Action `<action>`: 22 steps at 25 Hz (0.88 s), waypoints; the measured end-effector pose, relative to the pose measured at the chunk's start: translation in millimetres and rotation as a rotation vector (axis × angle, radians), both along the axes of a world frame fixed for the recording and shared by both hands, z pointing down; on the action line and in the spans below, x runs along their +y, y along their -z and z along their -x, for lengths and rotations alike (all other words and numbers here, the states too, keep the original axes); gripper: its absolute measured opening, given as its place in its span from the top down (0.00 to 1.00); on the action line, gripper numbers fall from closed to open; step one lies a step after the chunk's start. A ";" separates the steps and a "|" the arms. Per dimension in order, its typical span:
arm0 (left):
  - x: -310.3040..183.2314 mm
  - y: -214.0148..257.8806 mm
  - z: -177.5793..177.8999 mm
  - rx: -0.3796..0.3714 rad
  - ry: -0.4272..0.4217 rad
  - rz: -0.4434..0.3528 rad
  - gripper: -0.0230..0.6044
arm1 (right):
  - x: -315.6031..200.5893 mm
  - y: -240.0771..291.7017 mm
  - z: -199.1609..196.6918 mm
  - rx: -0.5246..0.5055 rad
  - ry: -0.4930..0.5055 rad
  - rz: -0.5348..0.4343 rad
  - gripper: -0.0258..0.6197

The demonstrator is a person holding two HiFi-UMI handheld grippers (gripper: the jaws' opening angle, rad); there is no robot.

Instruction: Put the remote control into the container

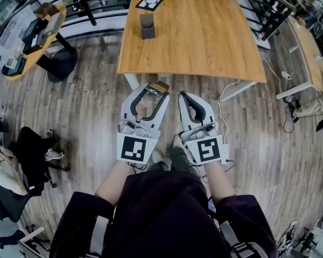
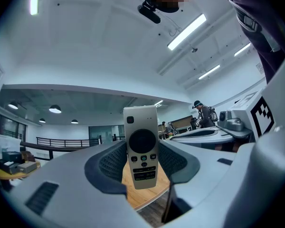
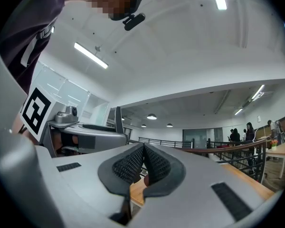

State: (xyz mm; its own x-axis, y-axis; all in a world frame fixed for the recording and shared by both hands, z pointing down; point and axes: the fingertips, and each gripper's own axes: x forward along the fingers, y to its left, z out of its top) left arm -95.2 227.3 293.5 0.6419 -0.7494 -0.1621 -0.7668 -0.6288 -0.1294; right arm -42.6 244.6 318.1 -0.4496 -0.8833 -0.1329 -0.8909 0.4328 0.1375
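Nearest are the person's dark sleeves (image 1: 151,214), each hand holding its tongs out over the plank floor (image 1: 86,112), the two side by side with the marker cubes toward the body.

The left tongs (image 1: 155,90) are clamped on the remote control (image 2: 141,151). It stands upright between the two ribbed pads, which press on its long sides. Its button face is turned back toward the gripper's camera, with the round dial above a row of small keys. Its top rises clear above the pads.

The right tongs (image 3: 143,167) are closed, pad against pad, with nothing between them.

Both tongs hang above the floor, just short of the near edge of the wooden bench (image 1: 204,42), so the remote control is over the floor, not over the bench. A white cable (image 1: 223,98) trails on the floor below the bench's near right corner.

On the bench, toward its far left corner, stands the container (image 1: 147,26), a dark grey, square, open-topped pot. It is upright and well apart from the remote control. Beyond it, at the far edge, lies a flat dark-framed panel (image 1: 149,2) showing a deer figure.

Off to the left, a seated person (image 1: 5,165) is by the floor's edge.
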 end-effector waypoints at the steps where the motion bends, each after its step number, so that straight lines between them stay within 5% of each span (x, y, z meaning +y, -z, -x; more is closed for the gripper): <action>1: -4.2 -1.0 0.0 -0.014 -0.002 -0.005 0.63 | -4.7 -0.6 0.1 0.001 0.000 0.001 0.93; 3: -13.3 -4.5 -1.1 -0.062 -0.007 -0.020 0.63 | -14.6 -2.5 -0.6 0.003 0.003 0.002 0.93; 7: -36.3 -6.4 -4.4 0.010 0.013 0.008 0.63 | -38.2 -5.7 -6.5 0.000 0.013 0.000 0.93; 17: -117.0 -3.1 -46.7 -0.004 0.061 -0.002 0.63 | -117.2 -3.2 -55.6 -0.008 0.045 -0.013 0.93; 22: -156.1 4.8 -78.9 -0.009 0.084 -0.026 0.63 | -154.6 23.1 -79.9 -0.100 0.073 -0.069 0.93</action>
